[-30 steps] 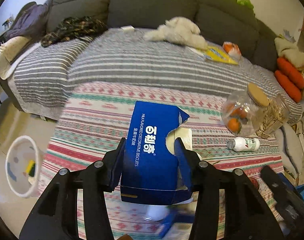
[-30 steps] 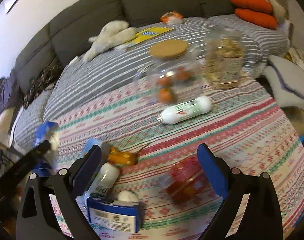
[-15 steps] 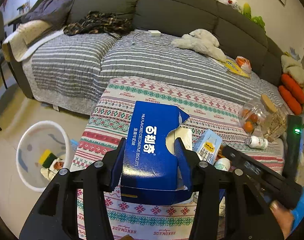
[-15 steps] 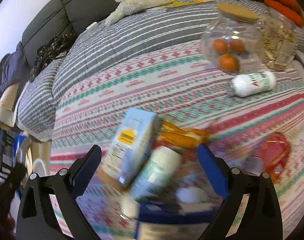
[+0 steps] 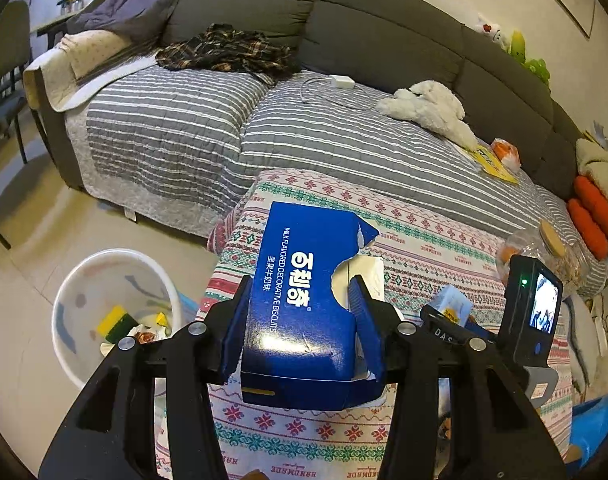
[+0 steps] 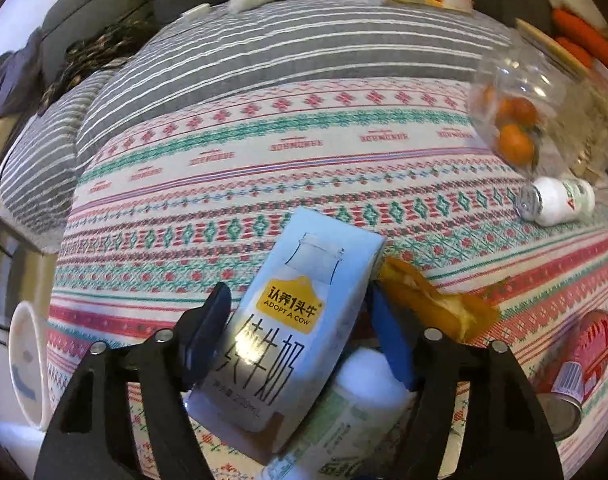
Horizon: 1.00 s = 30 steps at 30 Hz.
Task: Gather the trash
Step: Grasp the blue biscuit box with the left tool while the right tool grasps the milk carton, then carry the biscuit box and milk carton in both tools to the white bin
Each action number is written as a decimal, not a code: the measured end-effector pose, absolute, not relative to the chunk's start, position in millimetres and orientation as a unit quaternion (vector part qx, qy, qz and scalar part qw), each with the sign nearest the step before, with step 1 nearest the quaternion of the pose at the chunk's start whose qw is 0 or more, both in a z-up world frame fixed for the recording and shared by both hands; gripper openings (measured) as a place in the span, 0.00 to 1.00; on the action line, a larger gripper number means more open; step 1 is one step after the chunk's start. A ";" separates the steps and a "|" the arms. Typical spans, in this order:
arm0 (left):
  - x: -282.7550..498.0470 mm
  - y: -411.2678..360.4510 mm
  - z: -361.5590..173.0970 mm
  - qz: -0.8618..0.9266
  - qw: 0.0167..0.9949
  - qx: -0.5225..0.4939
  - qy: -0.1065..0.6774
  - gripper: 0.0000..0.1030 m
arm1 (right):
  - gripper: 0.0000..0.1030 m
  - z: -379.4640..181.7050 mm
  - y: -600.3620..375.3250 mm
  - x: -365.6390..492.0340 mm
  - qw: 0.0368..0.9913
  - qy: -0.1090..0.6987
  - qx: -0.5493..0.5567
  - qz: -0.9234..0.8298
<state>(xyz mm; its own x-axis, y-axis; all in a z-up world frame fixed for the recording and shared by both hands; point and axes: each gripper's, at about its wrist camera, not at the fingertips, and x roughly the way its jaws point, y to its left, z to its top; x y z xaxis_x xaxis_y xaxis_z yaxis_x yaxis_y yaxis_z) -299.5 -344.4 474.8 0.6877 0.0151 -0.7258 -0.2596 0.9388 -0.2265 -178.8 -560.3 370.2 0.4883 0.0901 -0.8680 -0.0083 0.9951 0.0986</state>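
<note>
The left claw [image 5: 299,312] clamps a torn blue cardboard biscuit box [image 5: 304,304] above the patterned desk [image 5: 424,240]. The right claw [image 6: 299,320], jaws just closing, straddles a pale-blue milk carton [image 6: 299,320] lying there.

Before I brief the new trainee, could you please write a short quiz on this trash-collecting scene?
1. True or false: the left tongs hold a red can.
2. What is between the right tongs? A) milk carton B) white bottle C) glass jar
3. In the left wrist view, where is the white bin relative to the table?

Key
1. False: they grip the blue biscuit box.
2. A. The tongs have just been closing, with the carton between them.
3. On the floor, to the left of the table, with some rubbish already in it.
</note>
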 end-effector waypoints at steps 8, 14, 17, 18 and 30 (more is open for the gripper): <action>-301.9 -339.4 476.9 0.074 0.908 -0.159 0.381 0.45 | 0.58 405.9 -559.7 -202.0 0.887 0.450 0.069 0.080; -303.6 -341.2 483.2 0.064 0.914 -0.163 0.367 0.45 | 0.58 457.0 -561.8 -225.2 0.923 0.360 0.085 0.107; -306.6 -342.9 486.9 0.061 0.918 -0.160 0.358 0.45 | 0.58 471.4 -557.5 -232.4 0.933 0.332 0.086 0.109; -307.9 -343.5 488.2 0.061 0.920 -0.157 0.355 0.45 | 0.58 474.7 -555.3 -235.5 0.936 0.325 0.085 0.110; -318.9 -331.9 490.6 0.074 0.923 -0.148 0.348 0.45 | 0.58 482.7 -527.4 -264.9 0.945 0.301 0.042 0.124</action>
<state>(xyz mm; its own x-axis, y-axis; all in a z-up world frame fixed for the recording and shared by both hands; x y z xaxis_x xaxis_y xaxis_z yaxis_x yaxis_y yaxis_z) -318.9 -331.9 490.6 0.7474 0.0337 -0.6635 -0.2392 0.9454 -0.2215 -264.9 -527.4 482.7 0.7883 0.2596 -0.5579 -0.2087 0.9657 0.1546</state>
